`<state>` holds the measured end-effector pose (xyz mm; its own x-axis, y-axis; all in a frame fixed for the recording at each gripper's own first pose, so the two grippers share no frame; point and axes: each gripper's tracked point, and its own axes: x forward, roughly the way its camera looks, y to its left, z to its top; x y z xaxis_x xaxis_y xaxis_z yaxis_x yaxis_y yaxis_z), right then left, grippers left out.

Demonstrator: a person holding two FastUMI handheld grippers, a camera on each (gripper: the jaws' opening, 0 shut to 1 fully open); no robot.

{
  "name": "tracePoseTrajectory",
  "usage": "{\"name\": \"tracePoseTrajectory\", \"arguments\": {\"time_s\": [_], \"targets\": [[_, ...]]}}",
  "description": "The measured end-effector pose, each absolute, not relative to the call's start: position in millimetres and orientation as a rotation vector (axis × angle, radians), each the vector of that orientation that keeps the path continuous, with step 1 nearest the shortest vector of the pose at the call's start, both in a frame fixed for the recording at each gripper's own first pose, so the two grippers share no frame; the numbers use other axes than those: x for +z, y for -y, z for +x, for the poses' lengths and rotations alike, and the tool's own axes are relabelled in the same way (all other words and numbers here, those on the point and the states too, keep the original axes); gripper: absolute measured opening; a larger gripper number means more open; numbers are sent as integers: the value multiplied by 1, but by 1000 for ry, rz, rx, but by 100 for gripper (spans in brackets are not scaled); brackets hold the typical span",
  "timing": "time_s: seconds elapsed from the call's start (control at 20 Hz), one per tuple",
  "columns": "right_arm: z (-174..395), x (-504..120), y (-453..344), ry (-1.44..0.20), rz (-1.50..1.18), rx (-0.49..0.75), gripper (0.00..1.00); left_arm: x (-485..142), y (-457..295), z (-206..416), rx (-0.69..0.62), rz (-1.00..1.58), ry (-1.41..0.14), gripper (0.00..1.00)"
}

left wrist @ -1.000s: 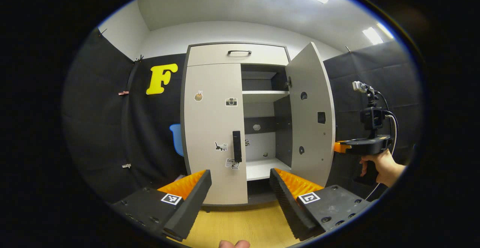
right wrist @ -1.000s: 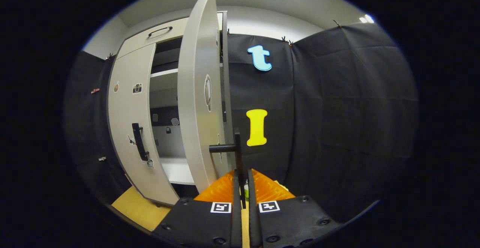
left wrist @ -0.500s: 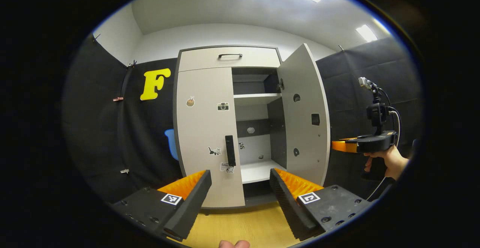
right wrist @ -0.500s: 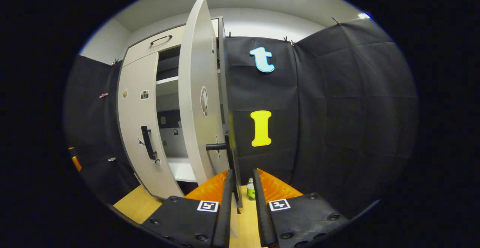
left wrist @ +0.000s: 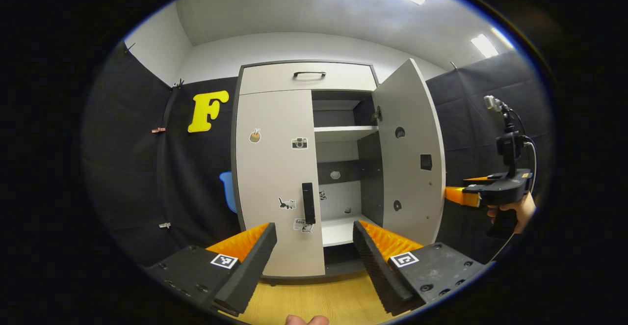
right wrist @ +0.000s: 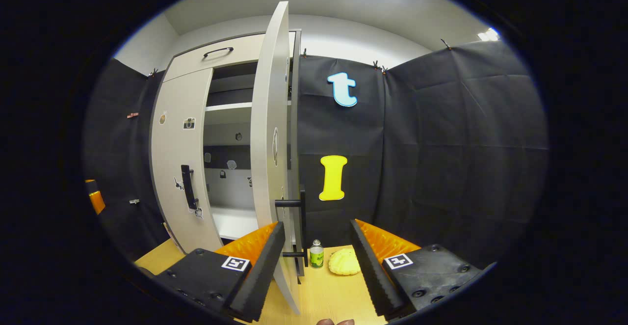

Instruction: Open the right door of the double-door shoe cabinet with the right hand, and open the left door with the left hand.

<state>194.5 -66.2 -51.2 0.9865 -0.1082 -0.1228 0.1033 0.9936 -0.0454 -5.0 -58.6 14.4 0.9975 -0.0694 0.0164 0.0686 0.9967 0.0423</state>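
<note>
Now right door (left wrist: 409, 153) stands swung out; right gripper (right wrist: 314, 261), jaws wide, is off its handle (right wrist: 300, 227). Left gripper (left wrist: 314, 246), jaws wide, faces shut left door's handle (left wrist: 308, 203), ready to grasp.

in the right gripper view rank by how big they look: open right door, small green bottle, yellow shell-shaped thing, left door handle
1. Open right door, though it stands nearest.
2. Left door handle.
3. Yellow shell-shaped thing and small green bottle: too close to rank.
</note>
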Motion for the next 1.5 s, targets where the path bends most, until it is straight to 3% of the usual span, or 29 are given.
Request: {"name": "tracePoseTrajectory", "arguments": {"time_s": [0.05,0.2,0.75,0.85,0.9,1.3,1.5], "targets": [[191,-51,68,-123,-35,-109,91,14,59,1,-69,40,16,97],[181,-42,75,-106,-12,-134,97,16,60,22,-69,44,13,97],[165,-33,75,-61,-52,-142,97,-2,74,137,-32,56,15,96],[165,-33,69,-58,-48,-111,92,-12,75,164,-24,45,2,96],[167,-34,69,-59,-47,-100,96,-17,73,177,-12,45,-8,97],[172,-25,71,-24,-81,-77,96,-50,52,257,66,50,-75,97],[174,-26,79,-17,-130,-83,96,-53,46,284,81,64,-70,87]]}}
